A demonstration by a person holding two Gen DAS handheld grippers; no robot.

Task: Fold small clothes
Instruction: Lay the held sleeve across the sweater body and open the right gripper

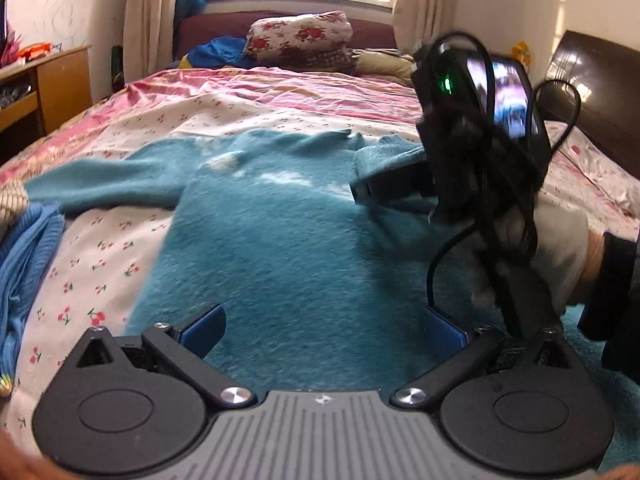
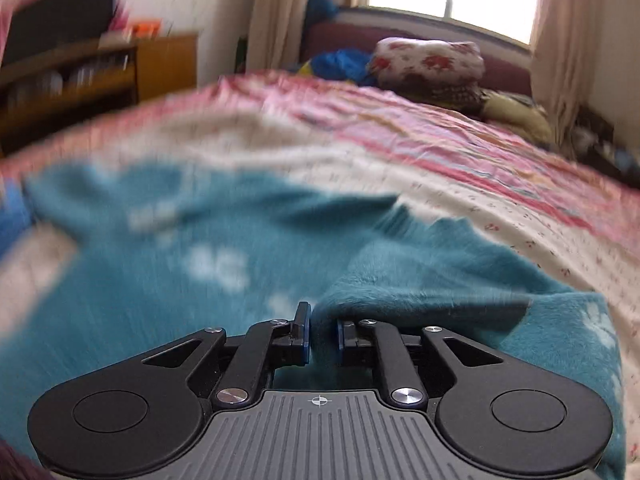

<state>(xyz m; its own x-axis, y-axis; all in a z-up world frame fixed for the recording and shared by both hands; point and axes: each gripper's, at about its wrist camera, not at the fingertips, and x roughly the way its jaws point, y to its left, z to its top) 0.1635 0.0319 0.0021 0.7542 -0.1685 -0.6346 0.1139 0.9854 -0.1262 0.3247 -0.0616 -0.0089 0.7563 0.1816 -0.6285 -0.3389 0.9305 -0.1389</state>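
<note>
A small teal fuzzy sweater point(image 1: 280, 220) with white marks lies spread on the bed, one sleeve stretched out to the left. My left gripper point(image 1: 324, 326) is open and empty, low over the sweater's lower part. My right gripper point(image 2: 322, 330) is shut on the sweater's right sleeve point(image 2: 420, 276), which is lifted and folded inward over the body. The right gripper also shows in the left wrist view point(image 1: 374, 188), holding that sleeve. The right wrist view is blurred.
The sweater lies on a pink and white floral bedsheet point(image 1: 248, 92). A blue ribbed garment point(image 1: 24, 264) lies at the left edge. Folded floral bedding point(image 1: 300, 38) sits by the window. A wooden desk point(image 1: 48, 80) stands left, a dark headboard point(image 1: 596, 92) right.
</note>
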